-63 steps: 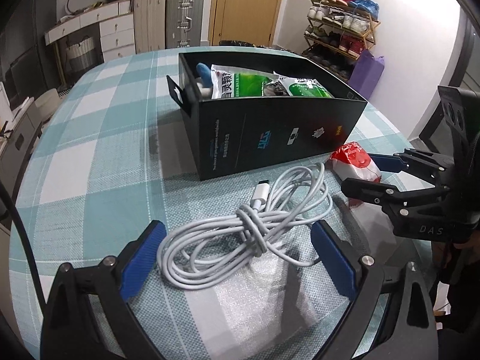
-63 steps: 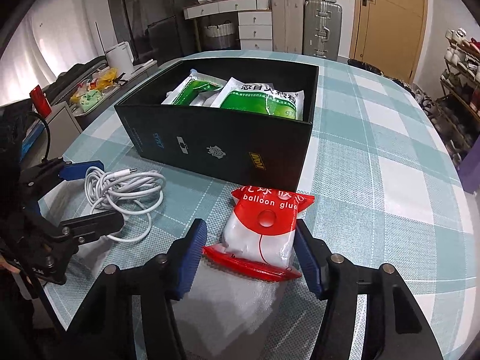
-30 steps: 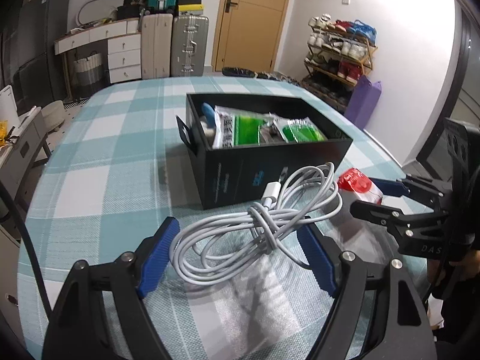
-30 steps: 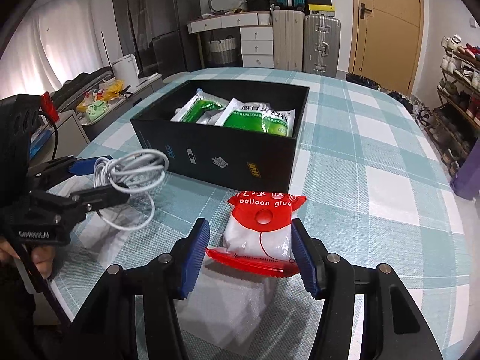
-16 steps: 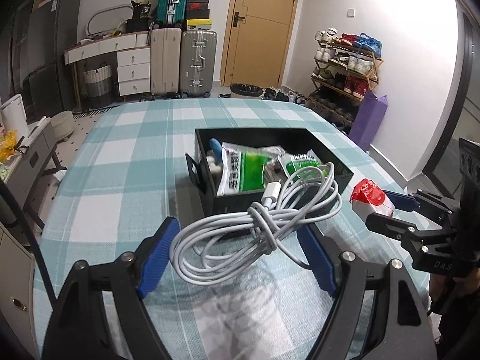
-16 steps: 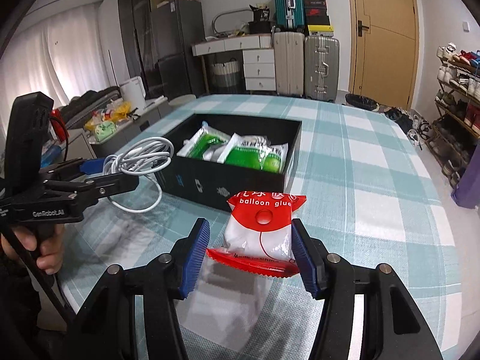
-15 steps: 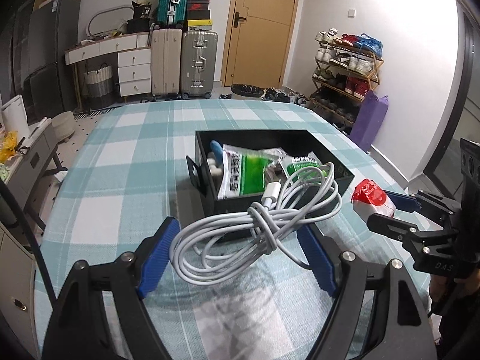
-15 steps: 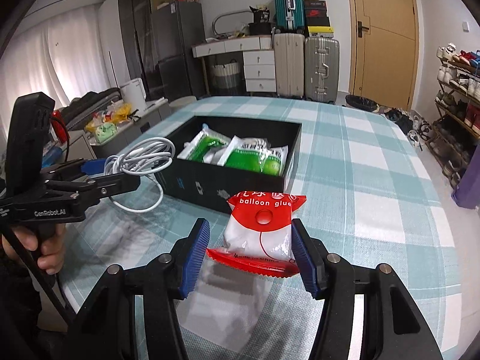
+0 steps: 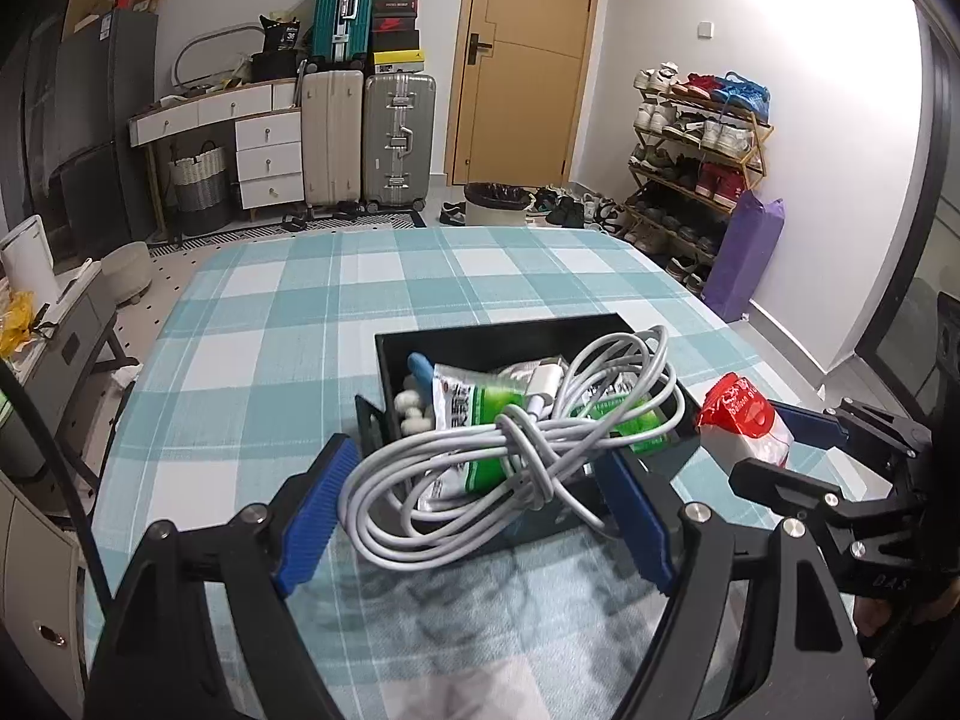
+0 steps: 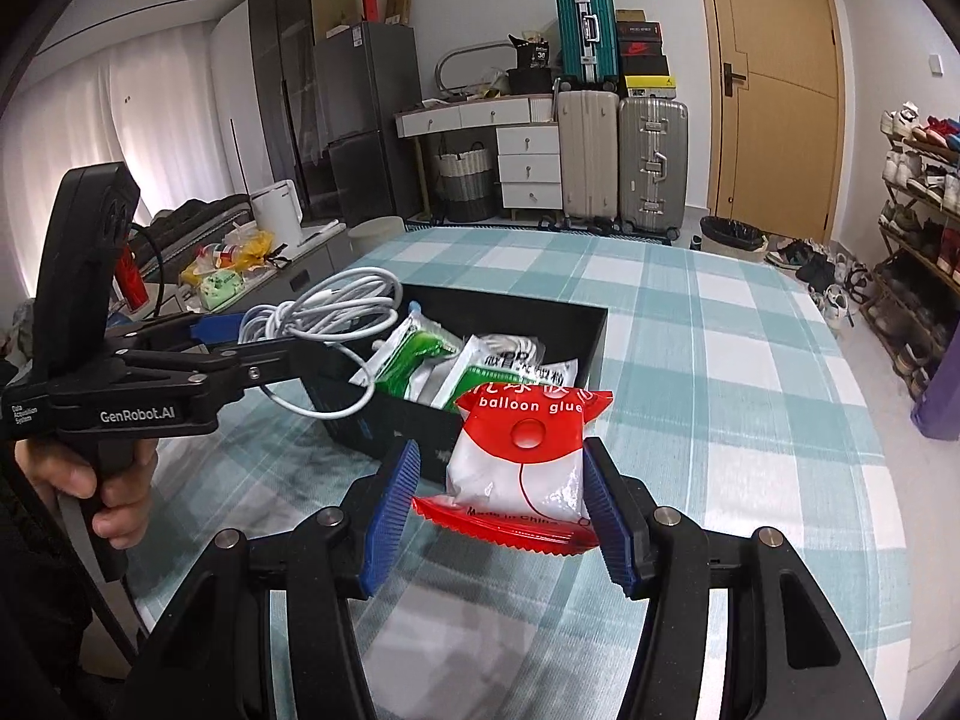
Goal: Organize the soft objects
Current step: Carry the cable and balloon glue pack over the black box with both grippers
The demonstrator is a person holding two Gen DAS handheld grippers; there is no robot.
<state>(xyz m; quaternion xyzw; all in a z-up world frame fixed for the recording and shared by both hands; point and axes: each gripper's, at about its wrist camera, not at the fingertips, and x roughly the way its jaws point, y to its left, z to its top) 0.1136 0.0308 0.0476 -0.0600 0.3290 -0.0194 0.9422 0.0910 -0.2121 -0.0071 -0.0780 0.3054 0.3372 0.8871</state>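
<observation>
done: green packs [image 9: 480,414] already in the box [image 9: 672,456] | now: left gripper [image 9: 474,510] clamps the cable [image 9: 510,438], right gripper [image 10: 495,510] pinches the glue bag [image 10: 519,468], both in the air near the box, bag at its 3 o'clock | left: drop both in

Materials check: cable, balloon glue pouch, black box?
Cable: white, smooth plastic or rubber jacket, by its soft sheen and limp loops. Pouch: glossy plastic film, by the glare, crinkles and serrated seal. Box: matte black, thin straight walls, probably cardboard; can't confirm.
</observation>
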